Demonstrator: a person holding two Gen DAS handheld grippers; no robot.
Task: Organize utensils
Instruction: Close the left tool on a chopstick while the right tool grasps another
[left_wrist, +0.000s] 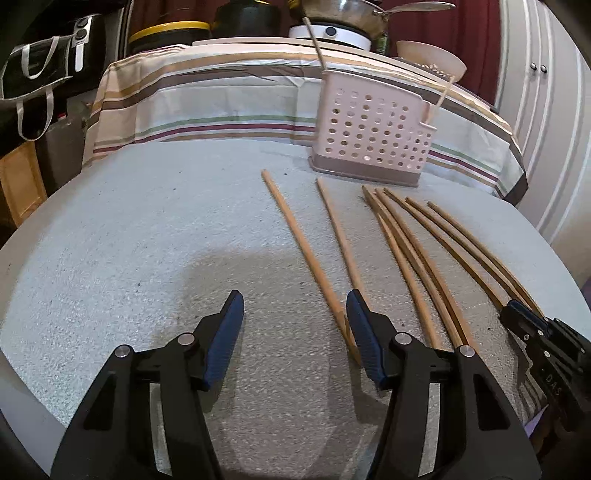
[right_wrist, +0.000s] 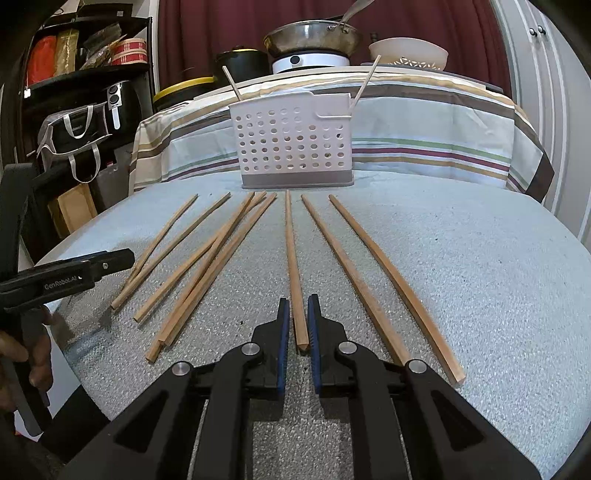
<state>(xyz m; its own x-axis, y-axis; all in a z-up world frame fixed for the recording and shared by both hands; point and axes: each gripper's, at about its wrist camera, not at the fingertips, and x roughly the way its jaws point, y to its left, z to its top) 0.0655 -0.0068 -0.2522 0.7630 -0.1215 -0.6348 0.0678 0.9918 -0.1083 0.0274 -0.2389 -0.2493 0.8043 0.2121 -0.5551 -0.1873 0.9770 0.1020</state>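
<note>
My right gripper (right_wrist: 298, 321) was clamped narrow on the near end of one wooden chopstick (right_wrist: 293, 266), which lay flat on the grey desk (right_wrist: 480, 277) and pointed toward the perforated utensil holder (right_wrist: 291, 144) at the far side. My left gripper (left_wrist: 295, 332) stood about half open with nothing between its pads (left_wrist: 229, 332), the right pad just beside another chopstick (left_wrist: 306, 251). More chopsticks (right_wrist: 210, 266) lay spread across the desk, and two pale ones (right_wrist: 365, 81) stood tilted in the holder.
</note>
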